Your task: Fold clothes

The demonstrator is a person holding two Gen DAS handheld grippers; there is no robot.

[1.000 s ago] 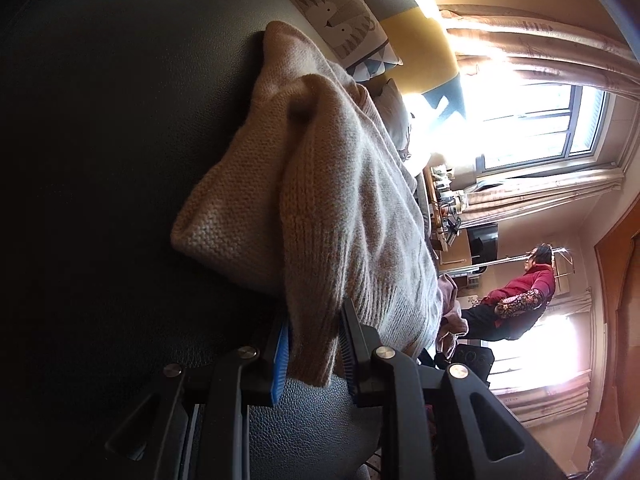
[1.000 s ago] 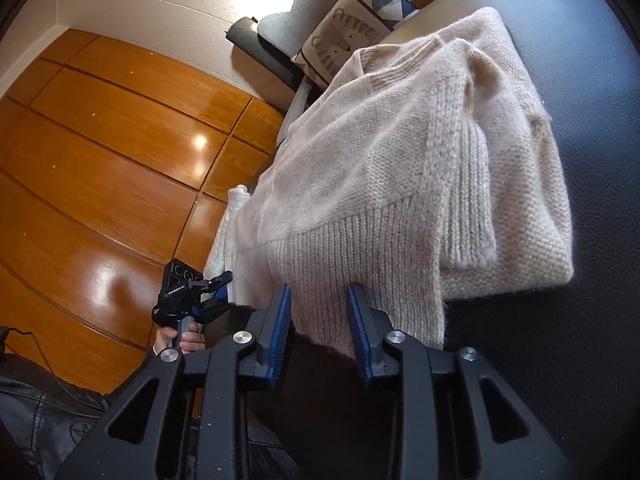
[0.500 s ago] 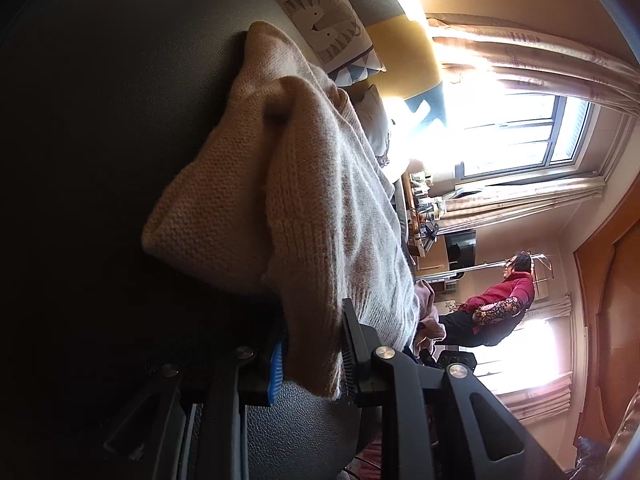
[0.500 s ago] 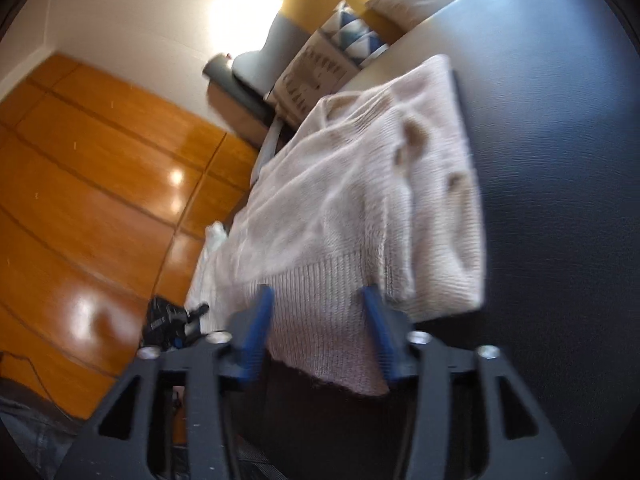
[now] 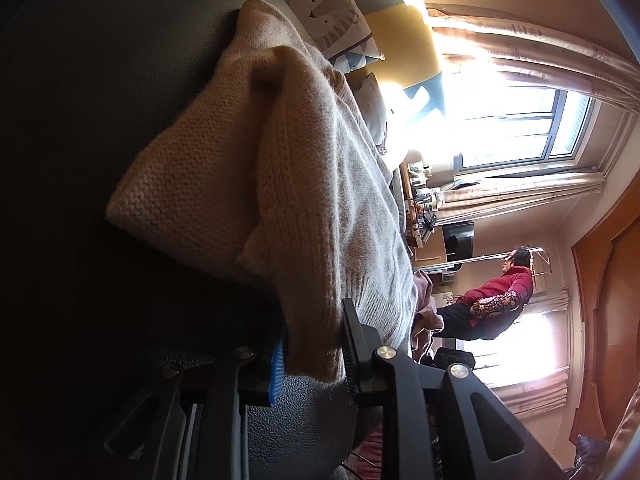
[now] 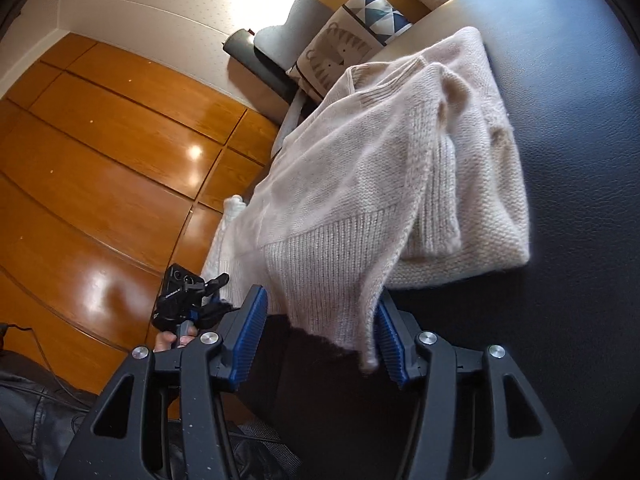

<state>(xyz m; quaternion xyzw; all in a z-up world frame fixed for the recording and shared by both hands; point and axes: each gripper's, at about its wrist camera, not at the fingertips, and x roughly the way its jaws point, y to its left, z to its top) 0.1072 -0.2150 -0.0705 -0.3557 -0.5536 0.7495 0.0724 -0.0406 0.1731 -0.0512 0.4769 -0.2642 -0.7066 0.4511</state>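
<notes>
tiger cushion [image 6: 340, 56] | curtained window [image 5: 516, 128] | seated person [image 5: 500, 300] | wooden floor [image 6: 100, 168]

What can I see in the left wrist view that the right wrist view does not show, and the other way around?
Only the left wrist view shows the window, the curtains, a seated person in red, and the left gripper shut on the sweater hem.

Only the right wrist view shows the wooden panels, a dark roll, and the right gripper, open, with the hem between its pads.

Both show the beige sweater on the dark surface and the tiger pillow.
</notes>
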